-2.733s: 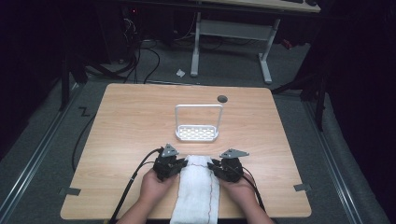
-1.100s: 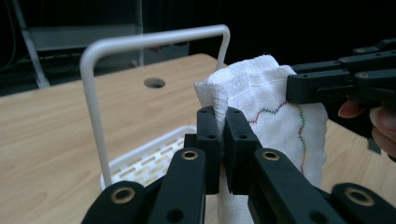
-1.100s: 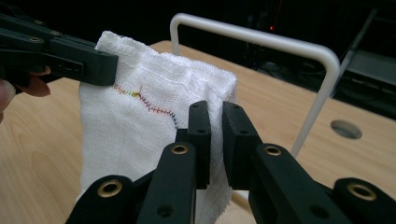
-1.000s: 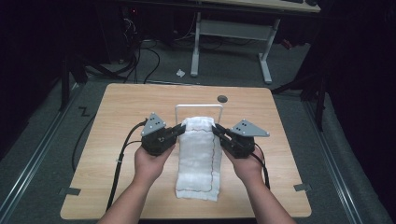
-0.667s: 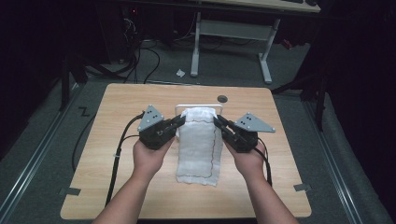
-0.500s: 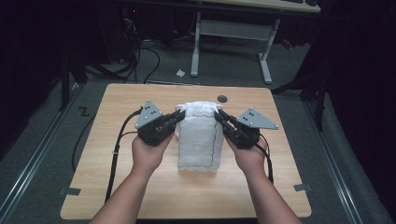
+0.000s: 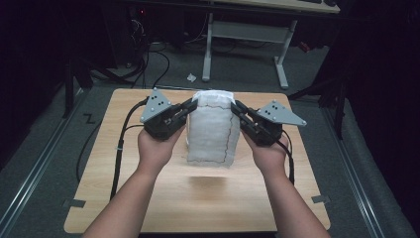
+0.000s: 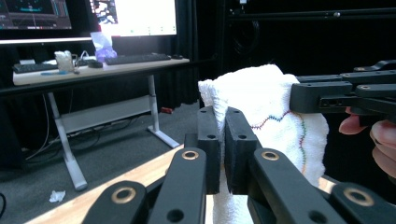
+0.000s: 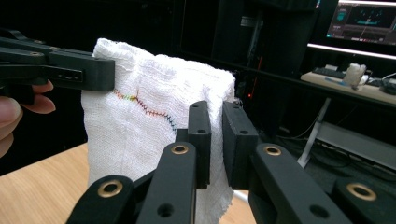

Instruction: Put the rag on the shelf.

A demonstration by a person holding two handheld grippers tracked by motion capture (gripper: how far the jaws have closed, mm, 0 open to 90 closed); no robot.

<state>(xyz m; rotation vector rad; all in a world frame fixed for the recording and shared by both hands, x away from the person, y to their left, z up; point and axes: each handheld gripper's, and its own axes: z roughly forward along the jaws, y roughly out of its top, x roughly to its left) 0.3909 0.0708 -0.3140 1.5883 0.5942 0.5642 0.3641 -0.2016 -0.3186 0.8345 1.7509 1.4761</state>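
A white towel [image 7: 213,129] with coloured edge stitching hangs in the air above the wooden table [image 7: 148,198], and its shadow falls on the wood below. My left gripper [image 7: 191,104] is shut on its upper left corner. My right gripper [image 7: 236,106] is shut on its upper right corner. In the left gripper view the jaws stand nearly together at the towel [image 8: 275,121], with the right gripper [image 8: 327,95] across from them. In the right gripper view the towel [image 9: 149,121] drapes behind the pinched jaws, and the left gripper [image 9: 70,70] grips its far corner.
Black cables [image 7: 121,144] trail from both grippers over the table. A white-legged desk [image 7: 247,34] stands beyond the far edge. In the left gripper view another desk [image 8: 93,65] carries a keyboard and monitors. Dark floor surrounds the table.
The towel lay flat on the table with both grippers at its near end. The grippers then moved to its far end and lifted it, and now it hangs clear of the wood.
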